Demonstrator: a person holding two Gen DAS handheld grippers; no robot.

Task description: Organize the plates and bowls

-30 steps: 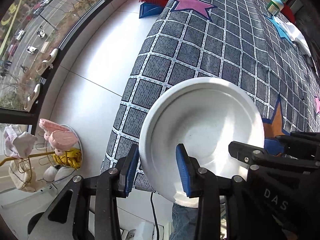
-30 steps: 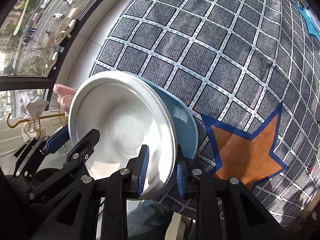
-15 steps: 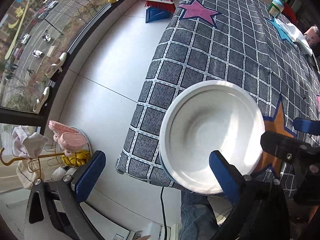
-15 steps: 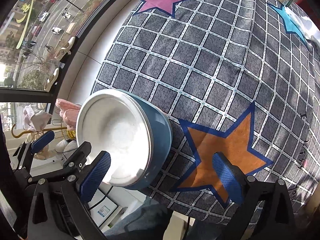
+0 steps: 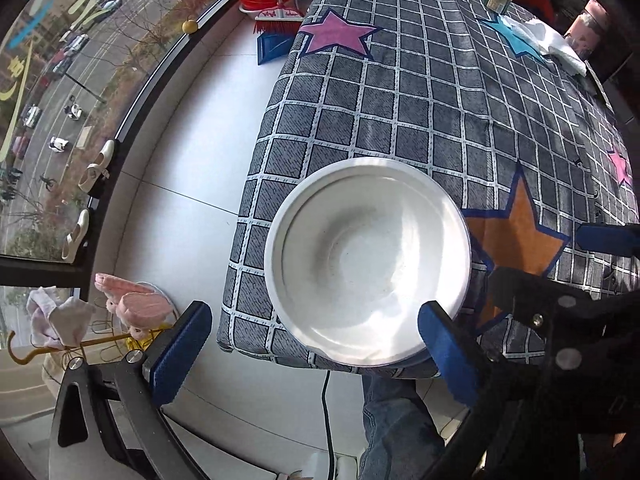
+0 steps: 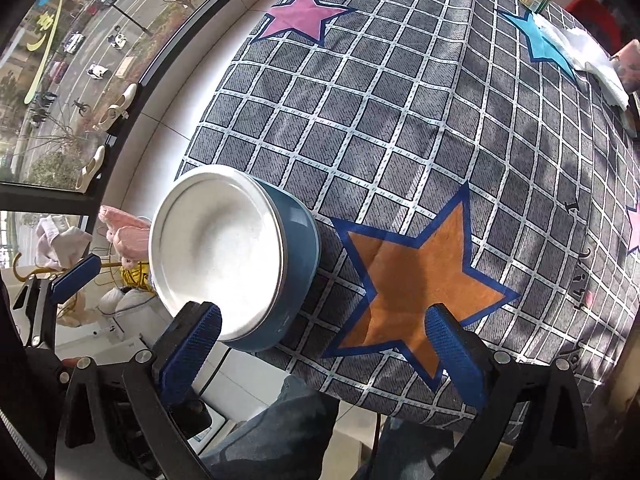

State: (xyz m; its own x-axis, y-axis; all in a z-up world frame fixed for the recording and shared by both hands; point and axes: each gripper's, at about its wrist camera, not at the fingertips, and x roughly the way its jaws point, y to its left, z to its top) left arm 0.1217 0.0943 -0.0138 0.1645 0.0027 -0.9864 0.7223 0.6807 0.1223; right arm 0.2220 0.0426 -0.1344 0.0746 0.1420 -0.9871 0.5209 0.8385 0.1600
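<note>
The bowl stack (image 5: 368,264), a white bowl (image 6: 218,256) nested in a blue bowl (image 6: 298,264), is sitting at the near left corner of the cloth (image 5: 420,120), just left of the orange star (image 6: 416,276). Both tongs are hanging released and gripping nothing. The left tongs (image 5: 316,354) are facing the stack squarely, its near rim lying between the blue pads. The right tongs (image 6: 320,354) are finding it off to their left, so the left looks nearer for any regrasp.
</note>
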